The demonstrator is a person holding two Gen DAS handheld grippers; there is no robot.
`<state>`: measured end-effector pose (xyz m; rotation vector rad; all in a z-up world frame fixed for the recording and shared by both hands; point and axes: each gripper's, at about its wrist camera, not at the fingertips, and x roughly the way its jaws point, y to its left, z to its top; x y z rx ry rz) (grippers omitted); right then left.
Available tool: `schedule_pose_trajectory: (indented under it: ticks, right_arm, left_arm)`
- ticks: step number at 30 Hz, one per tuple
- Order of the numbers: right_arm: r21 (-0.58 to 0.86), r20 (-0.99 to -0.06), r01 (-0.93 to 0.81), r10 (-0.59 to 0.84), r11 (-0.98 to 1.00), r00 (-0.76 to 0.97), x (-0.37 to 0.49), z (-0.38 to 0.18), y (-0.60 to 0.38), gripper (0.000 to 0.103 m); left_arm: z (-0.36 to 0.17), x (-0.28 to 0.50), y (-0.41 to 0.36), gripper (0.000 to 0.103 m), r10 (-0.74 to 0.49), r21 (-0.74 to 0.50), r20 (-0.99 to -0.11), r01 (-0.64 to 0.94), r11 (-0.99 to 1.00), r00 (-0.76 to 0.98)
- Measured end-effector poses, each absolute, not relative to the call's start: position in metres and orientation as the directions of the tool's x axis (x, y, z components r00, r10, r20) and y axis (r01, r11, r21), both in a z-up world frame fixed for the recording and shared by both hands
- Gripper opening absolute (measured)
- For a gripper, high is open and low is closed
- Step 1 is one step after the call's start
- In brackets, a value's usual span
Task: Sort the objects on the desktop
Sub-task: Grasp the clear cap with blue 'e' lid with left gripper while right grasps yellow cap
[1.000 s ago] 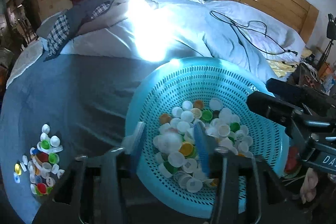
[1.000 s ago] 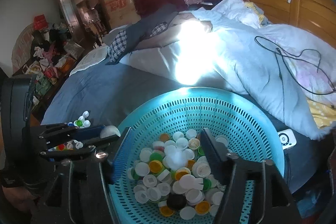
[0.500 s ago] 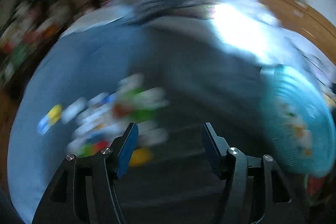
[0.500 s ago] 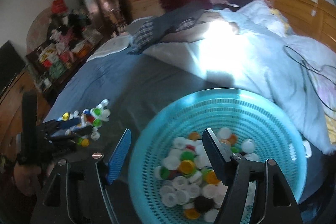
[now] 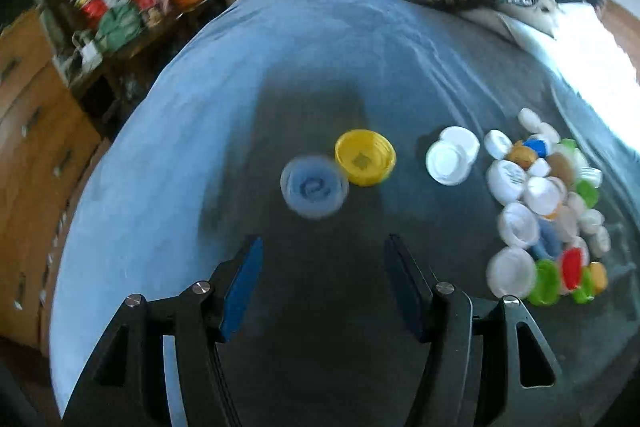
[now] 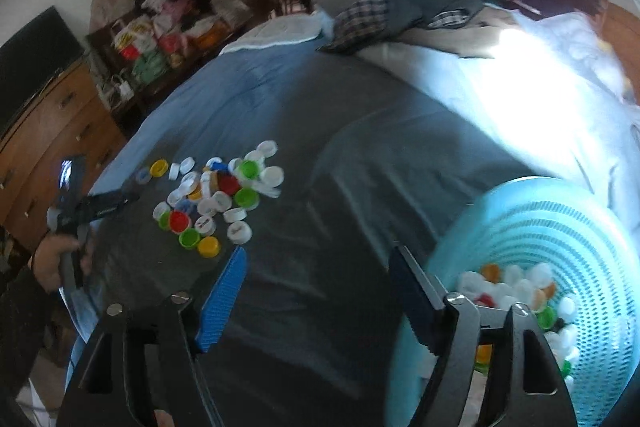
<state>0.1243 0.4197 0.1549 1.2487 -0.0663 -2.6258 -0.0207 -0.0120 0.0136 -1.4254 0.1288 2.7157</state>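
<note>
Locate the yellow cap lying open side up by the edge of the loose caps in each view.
Left wrist view: the yellow cap lies at centre, ahead of the open left gripper, beside a blurred blue cap.
Right wrist view: it sits small at the pile's far left edge.
Shared landmark: the pile of caps on the bedspread.

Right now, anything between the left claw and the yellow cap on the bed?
Nothing visible blocks it. The left claw is open and empty above bare blanket. The yellow cap lies ahead, with a blurred bluish cap touching its left edge, slightly nearer but off the direct line.
</note>
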Motion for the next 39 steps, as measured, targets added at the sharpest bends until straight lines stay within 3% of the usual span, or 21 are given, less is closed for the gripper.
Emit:
schedule_pose_trajectory:
  ticks: [8,11,19,26,37,39]
  right_arm:
    - [0.142,-0.785,0.212,-0.240,-0.967,-0.571,0.099,0.137,0.389,0.082]
    - [0.136,-0.772,0.260,-0.267,-0.956,-0.577,0.090,0.138,0.364,0.082]
    - [0.133,-0.771,0.416,-0.358,-0.900,-0.527,0.060,0.128,0.277,0.080]
    - [0.125,-0.762,0.606,-0.467,-0.786,-0.448,0.020,0.109,0.164,0.080]
    - [-0.009,-0.869,0.685,-0.334,-0.728,-0.366,-0.070,0.036,0.040,0.073]
    - [-0.009,-0.891,0.676,-0.301,-0.737,-0.340,-0.079,0.021,0.035,0.068]
  left_arm:
    - [0.001,-0.049,-0.030,0.059,0.034,-0.004,-0.819,-0.054,-0.999,-0.573]
    - [0.004,-0.044,-0.041,0.034,0.069,-0.053,-0.803,-0.044,-0.998,-0.591]
    - [0.049,0.011,-0.059,0.034,0.229,-0.200,-0.686,-0.124,-0.972,-0.691]
    - [0.043,0.043,-0.085,0.034,0.179,-0.233,-0.687,-0.020,-0.972,-0.704]
    - [0.013,0.038,-0.098,0.034,0.168,-0.275,-0.717,0.054,-0.960,-0.676]
    - [0.011,0.037,-0.100,0.034,0.172,-0.285,-0.720,0.060,-0.957,-0.673]
